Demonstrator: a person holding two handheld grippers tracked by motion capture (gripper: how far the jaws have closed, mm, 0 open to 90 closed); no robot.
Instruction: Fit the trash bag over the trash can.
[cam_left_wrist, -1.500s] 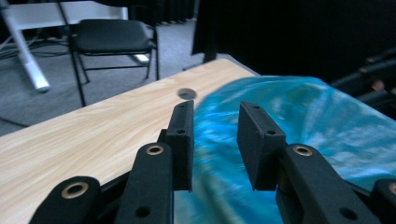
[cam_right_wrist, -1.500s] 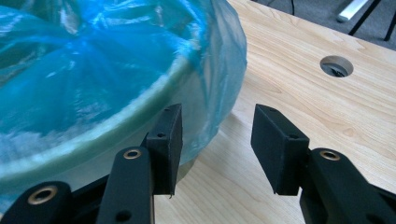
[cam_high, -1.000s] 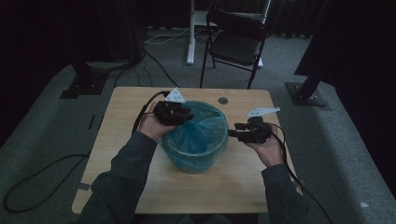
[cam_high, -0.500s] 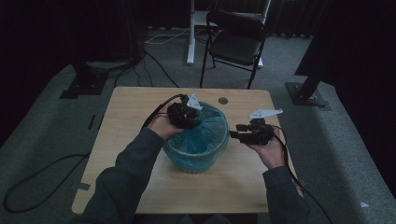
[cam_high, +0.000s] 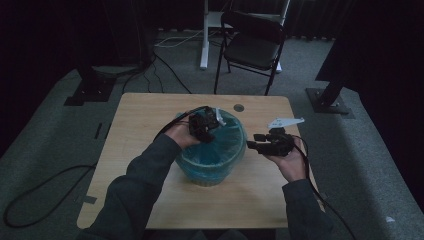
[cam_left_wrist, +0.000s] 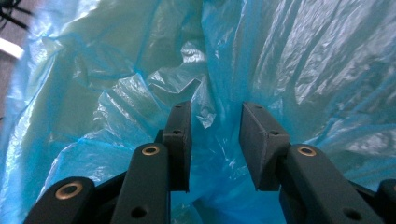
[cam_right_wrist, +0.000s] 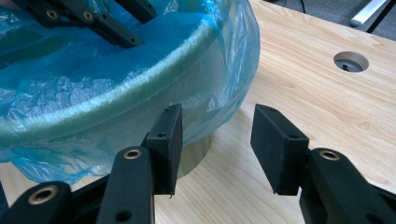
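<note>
since a second ago the left claw (cam_high: 204, 126) has swung from the bin's near-left rim in over its mouth and dipped toward the liner, its jaws opening as it went; the right claw (cam_high: 264, 144) has kept its place beside the bin.

high view: the round bin (cam_high: 212, 172) with its blue plastic liner (cam_high: 227, 145) stands mid-bench (cam_high: 145, 125), well short of the cable hole (cam_high: 239, 107). left hand reaches in from the rim, likely to press the liner down against the inner wall; right hand waits just off the bin's right side.

left gripper view: left claw (cam_left_wrist: 215, 140) stands partly open, pointing into crinkled blue film (cam_left_wrist: 116, 84); a loose fold hangs between the jaws, but the pads don't press on it.

right gripper view: right claw (cam_right_wrist: 217, 149) gapes wide and empty, low over the wooden bench (cam_right_wrist: 303, 79), one jaw just beside the liner skirt (cam_right_wrist: 116, 98) folded over the rim, seemingly ready to steady or tug it. the left claw's arms (cam_right_wrist: 100, 21) show above the rim.
</note>
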